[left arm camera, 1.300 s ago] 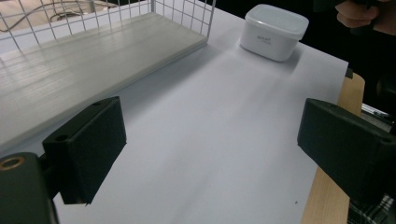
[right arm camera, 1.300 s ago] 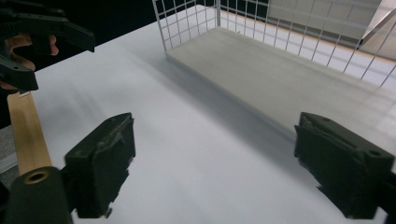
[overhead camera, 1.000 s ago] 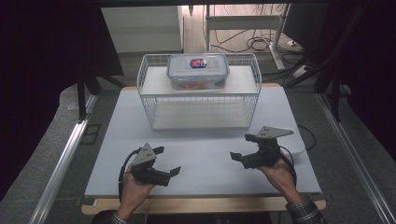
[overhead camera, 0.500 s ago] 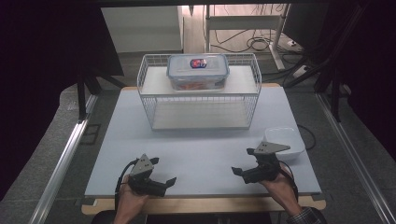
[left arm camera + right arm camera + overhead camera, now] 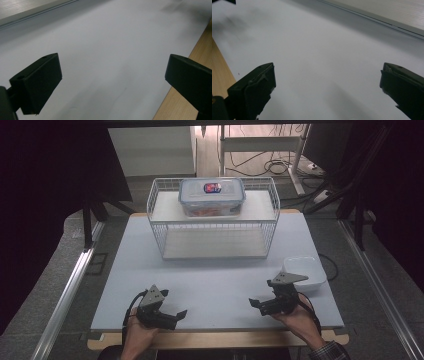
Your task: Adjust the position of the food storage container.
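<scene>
Near the front edge of the table (image 5: 215,285), the left claw (image 5: 172,314) and the right claw (image 5: 260,304) both hang low over the pale mat, each with its jaws spread wide and nothing between them; the two gripper views confirm the gap and show bare surface below. The nearest thing to either is the white dish (image 5: 306,271), just beyond the right claw, at the table's right side and apart from it.

The likely trouble, as I judge it: the right claw sits so close to the dish that a careless swing could knock it toward the table's right edge. Reaching for the lidded container (image 5: 212,196) means lifting over the wire rack (image 5: 215,227), whose rim could catch a jaw or a trailing cable. The container's smooth lid and sides may also slip if pinched off-centre.

Count: two claws, one dish, one wire rack, one lidded container sitting on the rack's top shelf.
</scene>
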Demonstrator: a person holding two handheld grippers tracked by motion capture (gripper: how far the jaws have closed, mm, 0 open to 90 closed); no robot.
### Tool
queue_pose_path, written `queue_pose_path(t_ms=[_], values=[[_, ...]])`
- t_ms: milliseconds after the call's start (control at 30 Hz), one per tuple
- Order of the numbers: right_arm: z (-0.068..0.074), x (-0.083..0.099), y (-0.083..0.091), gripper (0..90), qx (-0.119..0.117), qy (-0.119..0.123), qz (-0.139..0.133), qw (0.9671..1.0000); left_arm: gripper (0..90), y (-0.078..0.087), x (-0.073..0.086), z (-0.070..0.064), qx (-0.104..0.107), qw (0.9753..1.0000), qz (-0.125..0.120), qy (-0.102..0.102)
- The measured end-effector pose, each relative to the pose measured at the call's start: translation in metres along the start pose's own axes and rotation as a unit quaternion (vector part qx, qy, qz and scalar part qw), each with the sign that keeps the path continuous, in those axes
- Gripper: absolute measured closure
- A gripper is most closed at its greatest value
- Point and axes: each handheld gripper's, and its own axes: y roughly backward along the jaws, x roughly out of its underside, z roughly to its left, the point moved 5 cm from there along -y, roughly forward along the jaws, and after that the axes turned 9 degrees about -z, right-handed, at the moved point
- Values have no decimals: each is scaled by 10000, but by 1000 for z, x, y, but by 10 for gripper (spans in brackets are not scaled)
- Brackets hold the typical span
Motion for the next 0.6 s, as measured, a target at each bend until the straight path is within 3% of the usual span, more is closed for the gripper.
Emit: queue_pose_path(t_ms=[67,233,333,500,600], values=[[-1,-3,2,3,-47,-28,-16,10000,6,0,0,-1,59,10000,-11,-7],[-12,-17,14,124,267,74,-142,9995,6,0,0,-1,77,10000,-13,-15],[-26,-23,23,287,559,8,-150,9983,11,0,-1,-1,87,10000,-28,-13],[-52,-29,40,537,622,-285,-105,9976,12,0,0,-1,100,9999,0,-26],[-68,-31,51,702,841,-250,-81,9961,17,-1,0,-1,132,9999,21,-19]])
